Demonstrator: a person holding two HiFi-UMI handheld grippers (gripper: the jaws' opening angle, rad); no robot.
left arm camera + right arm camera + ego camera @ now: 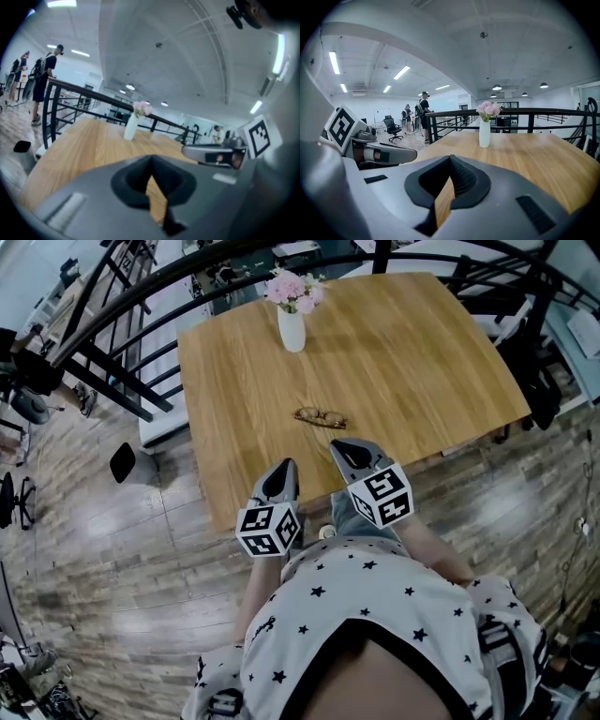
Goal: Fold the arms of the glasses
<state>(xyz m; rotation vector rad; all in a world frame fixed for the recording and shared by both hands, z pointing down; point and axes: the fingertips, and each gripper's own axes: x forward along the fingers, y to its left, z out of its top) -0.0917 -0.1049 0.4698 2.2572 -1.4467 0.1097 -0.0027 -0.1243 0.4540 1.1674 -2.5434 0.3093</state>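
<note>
Both grippers wait at the near table (422,352) edge, with the glasses lying ahead of them.
Left gripper (284,468) has jaws closed together and empty, held short of the work. Glasses (321,417) lie just ahead, between both tips; arm state too small to tell. Right gripper (342,448) is likewise closed and empty, nearer the glasses, probably set to reach first.

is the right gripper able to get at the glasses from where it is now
Probably yes: the right gripper sits just short of the glasses, with only bare table between them. Its jaws are shut and would need opening first.
</note>
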